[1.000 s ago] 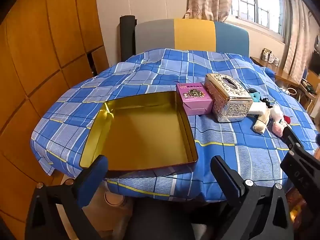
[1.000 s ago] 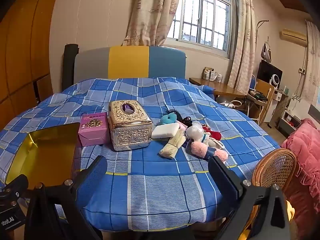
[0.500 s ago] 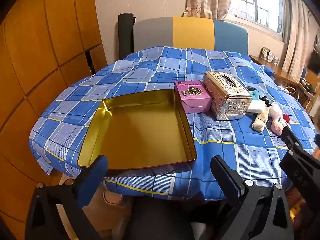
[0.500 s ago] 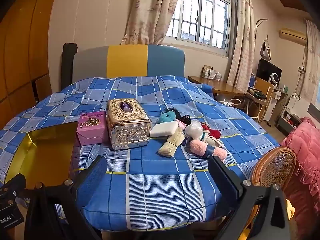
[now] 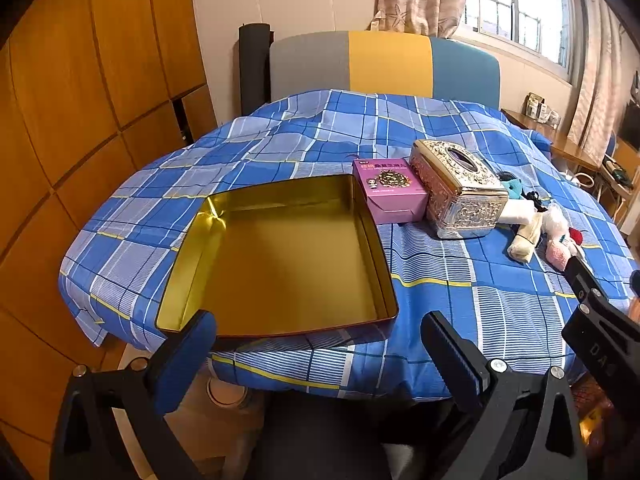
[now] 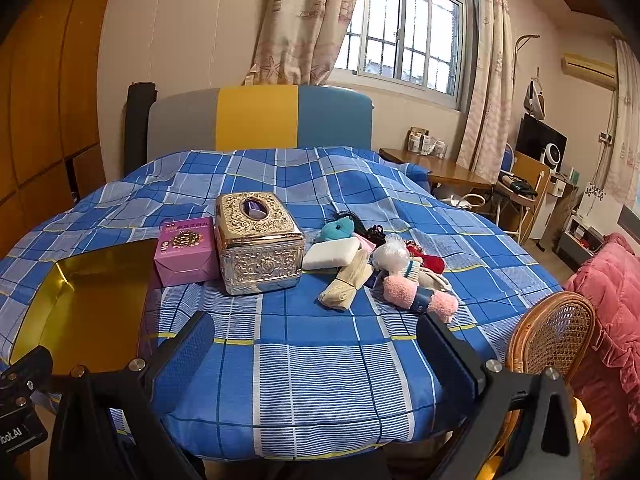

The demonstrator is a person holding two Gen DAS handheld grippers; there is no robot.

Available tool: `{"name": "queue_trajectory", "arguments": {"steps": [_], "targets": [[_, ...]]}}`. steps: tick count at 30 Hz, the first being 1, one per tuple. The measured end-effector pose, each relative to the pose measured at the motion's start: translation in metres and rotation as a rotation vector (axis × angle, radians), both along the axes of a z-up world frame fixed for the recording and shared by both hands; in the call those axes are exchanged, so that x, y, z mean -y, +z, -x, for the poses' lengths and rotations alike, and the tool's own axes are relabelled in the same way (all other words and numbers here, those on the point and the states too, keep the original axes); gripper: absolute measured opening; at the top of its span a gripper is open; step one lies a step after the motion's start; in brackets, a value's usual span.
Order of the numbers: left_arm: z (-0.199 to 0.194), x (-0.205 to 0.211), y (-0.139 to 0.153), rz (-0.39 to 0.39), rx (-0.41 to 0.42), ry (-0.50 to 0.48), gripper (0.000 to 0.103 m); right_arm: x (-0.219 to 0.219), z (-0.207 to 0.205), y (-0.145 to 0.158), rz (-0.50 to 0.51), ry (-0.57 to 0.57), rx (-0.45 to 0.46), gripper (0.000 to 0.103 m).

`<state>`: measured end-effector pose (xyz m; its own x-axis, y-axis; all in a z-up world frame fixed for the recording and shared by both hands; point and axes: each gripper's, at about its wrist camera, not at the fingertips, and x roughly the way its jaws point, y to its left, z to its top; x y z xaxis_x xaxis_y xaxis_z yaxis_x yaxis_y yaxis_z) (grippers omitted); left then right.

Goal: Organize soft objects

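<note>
With both sets of fingers spread and empty, the pink sock is best approached first, for transfer into the gold tin.

This is a lived-in home, a sitting or bedroom. A barred window has patterned curtains, an air conditioner hangs high on the wall, and wooden wardrobe panels line one side. A checked cloth covers the surface beside a rattan chair and a pink quilt.
</note>
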<state>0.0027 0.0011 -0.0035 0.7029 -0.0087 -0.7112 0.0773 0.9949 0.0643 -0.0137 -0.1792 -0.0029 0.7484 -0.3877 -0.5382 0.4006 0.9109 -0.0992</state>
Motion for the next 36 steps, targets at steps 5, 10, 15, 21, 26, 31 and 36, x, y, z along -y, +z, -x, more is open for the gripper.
{"name": "queue_trajectory", "arguments": {"steps": [5, 10, 15, 21, 26, 31, 36], "targets": [[-0.0002, -0.0002, -0.0002, 0.001, -0.001, -0.002, 0.103, 0.0003, -0.0002, 0.0008, 0.005, -0.008, 0.0, 0.103], [-0.0004, 0.0003, -0.001, -0.001, -0.003, -0.001, 0.103, 0.0011, 0.0005, 0.0009, 0.002, -0.007, -0.002, 0.103], [-0.0008, -0.0007, -0.0014, 0.0, -0.007, 0.001, 0.103, 0.0001, 0.0, -0.0005, 0.003, -0.003, -0.007, 0.103], [-0.0009, -0.0013, -0.0012, 0.0, -0.003, 0.006, 0.103, -0.0001, -0.0005, -0.0015, 0.005, -0.006, -0.004, 0.103], [-0.0008, -0.0019, -0.0009, 0.0, -0.004, 0.006, 0.103, -0.0007, -0.0004, -0.0028, 0.009, -0.002, -0.011, 0.103], [-0.0008, -0.0037, -0.0003, 0.0, -0.007, 0.008, 0.103, -0.0003, -0.0003, -0.0025, 0.01, -0.003, -0.006, 0.103], [-0.0016, -0.0039, -0.0005, 0.0, -0.01, 0.008, 0.103, 0.0002, -0.0004, -0.0037, 0.007, -0.002, -0.01, 0.103]]}}
